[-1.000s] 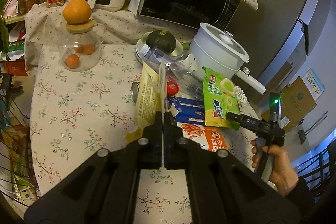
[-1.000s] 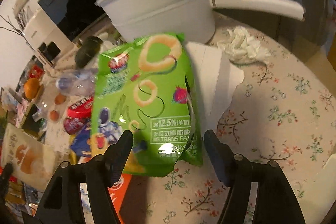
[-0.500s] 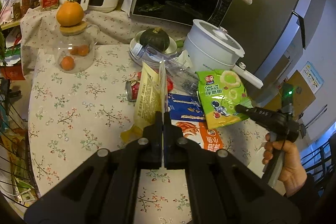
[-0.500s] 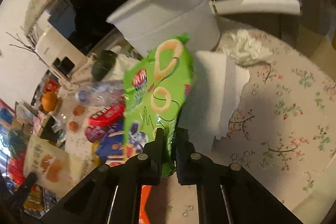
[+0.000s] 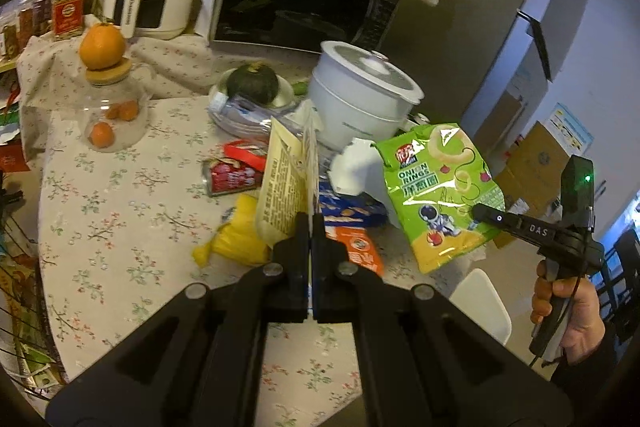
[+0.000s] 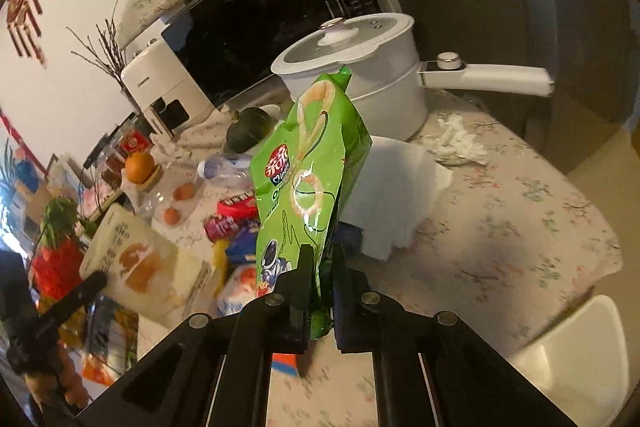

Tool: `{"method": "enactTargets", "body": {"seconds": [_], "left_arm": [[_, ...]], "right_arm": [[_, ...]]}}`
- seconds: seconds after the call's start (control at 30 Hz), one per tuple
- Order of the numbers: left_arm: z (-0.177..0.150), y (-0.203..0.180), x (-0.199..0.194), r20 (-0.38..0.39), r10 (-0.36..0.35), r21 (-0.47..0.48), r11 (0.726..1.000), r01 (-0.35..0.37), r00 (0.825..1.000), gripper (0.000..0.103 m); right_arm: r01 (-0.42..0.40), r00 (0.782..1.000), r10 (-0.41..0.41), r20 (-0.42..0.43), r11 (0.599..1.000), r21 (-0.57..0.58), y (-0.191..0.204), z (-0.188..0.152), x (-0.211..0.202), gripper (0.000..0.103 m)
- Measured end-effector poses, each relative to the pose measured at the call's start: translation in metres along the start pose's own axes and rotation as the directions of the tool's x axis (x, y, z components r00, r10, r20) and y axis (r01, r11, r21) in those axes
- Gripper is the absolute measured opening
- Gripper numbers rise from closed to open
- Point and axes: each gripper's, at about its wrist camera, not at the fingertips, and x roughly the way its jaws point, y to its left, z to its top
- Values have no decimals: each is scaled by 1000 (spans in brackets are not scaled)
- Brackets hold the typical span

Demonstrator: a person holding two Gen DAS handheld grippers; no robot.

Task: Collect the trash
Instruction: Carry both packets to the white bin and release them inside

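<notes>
My left gripper (image 5: 311, 223) is shut on a cream snack wrapper (image 5: 286, 183), held upright over the flowered table (image 5: 120, 195). My right gripper (image 6: 321, 259) is shut on the lower edge of a green onion-rings bag (image 6: 312, 179), lifted clear of the table. In the left wrist view the same green bag (image 5: 436, 187) hangs at the right from the right gripper (image 5: 478, 213), which a hand (image 5: 568, 307) holds. The cream wrapper (image 6: 136, 263) and the left gripper's finger (image 6: 80, 291) show at the left of the right wrist view.
Still on the table: a red can (image 5: 232, 177), a yellow wrapper (image 5: 236, 239), blue and orange packets (image 5: 352, 227), a white paper sheet (image 6: 396, 187), a crumpled tissue (image 6: 460, 143), a plastic bottle (image 6: 224, 163). A white pot (image 5: 360, 99), microwave (image 5: 296, 3), squash (image 5: 252, 83) and glass jar (image 5: 108, 107) stand behind.
My right gripper has shut on the green bag and lifted it off the table, up and back. The left gripper has drifted a little with the cream wrapper still held.
</notes>
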Motion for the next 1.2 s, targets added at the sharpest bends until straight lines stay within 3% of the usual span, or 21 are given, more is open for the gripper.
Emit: {"method": "enactTargets", "body": {"seconds": [0.33, 0.7, 0.8, 1.03, 1.13, 1.2], "left_arm": [[-19, -62, 16, -92, -140, 59, 988, 146, 986, 1], [-48, -153, 40, -193, -244, 159, 948, 276, 950, 1], [-56, -171, 48, -218, -263, 169, 938, 302, 940, 1], [-78, -214, 69, -288, -298, 203, 910, 362, 910, 1], [-88, -230, 77, -313, -309, 215, 898, 384, 898, 1], [-93, -239, 82, -325, -315, 221, 891, 396, 892, 1]], "right_arm": [[169, 985, -168, -51, 985, 19, -65, -34, -54, 8], [320, 940, -314, -134, 947, 27, -138, -79, -103, 8], [368, 918, -358, -171, 929, 33, -160, -93, -110, 8], [420, 866, -380, -325, 906, 59, -205, -126, -97, 9], [414, 863, -365, -350, 907, 74, -212, -130, -92, 10], [420, 860, -367, -355, 904, 83, -216, -132, -93, 20]]}}
